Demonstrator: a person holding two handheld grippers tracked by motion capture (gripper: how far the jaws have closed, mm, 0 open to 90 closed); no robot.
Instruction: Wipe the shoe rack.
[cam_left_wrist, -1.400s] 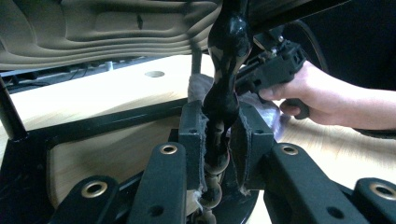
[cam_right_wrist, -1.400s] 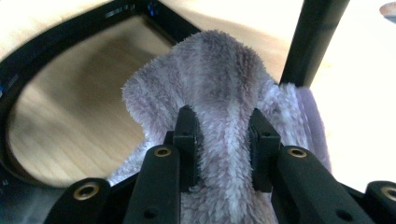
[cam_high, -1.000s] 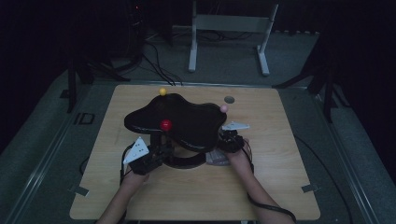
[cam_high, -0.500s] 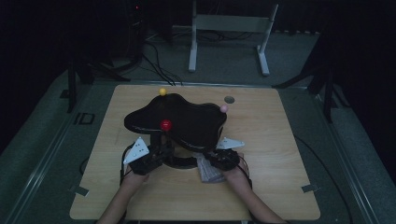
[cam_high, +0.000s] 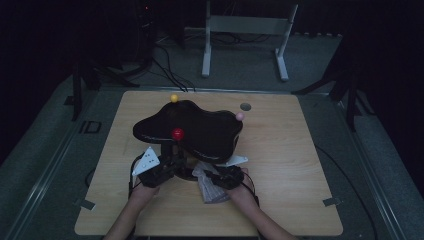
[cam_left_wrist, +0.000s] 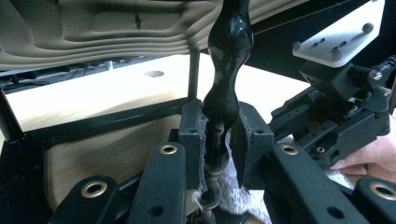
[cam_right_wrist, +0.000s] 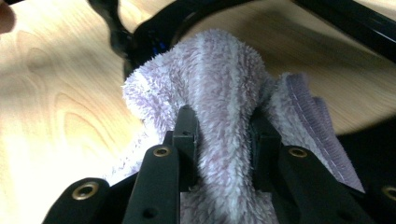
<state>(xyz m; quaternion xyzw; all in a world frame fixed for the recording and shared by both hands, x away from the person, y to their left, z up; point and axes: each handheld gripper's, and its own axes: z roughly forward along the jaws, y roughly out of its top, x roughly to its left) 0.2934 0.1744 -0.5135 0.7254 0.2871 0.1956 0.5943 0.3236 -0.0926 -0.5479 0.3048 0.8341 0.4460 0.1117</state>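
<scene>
Nearest the person, the right gripper (cam_high: 220, 177) pinches a bunched fold of the pale lilac terry cloth (cam_right_wrist: 224, 102) between its pads, so that the cloth forms a firm wad, judged suited to wiping. The rest of the cloth (cam_high: 210, 186) lies on the wooden table (cam_high: 300, 200), just beside the base of the stand. To its left, the left gripper (cam_high: 167, 167) clamps the glossy black turned post (cam_left_wrist: 224, 93) low down, pads pressed on either side of a narrow waist; this grip appears meant to steady the stand while the other hand works. Behind the jaws, the post rises to the underside of the black, irregular tray-like top (cam_high: 192, 127), which overhangs both grippers. A red ball (cam_high: 177, 133) sits at its near edge, a yellow ball (cam_high: 173, 98) at its far edge and a pink ball (cam_high: 240, 116) at its right edge. Beyond the tray, a small round grommet hole (cam_high: 245, 106) marks the far part of the table.
</scene>
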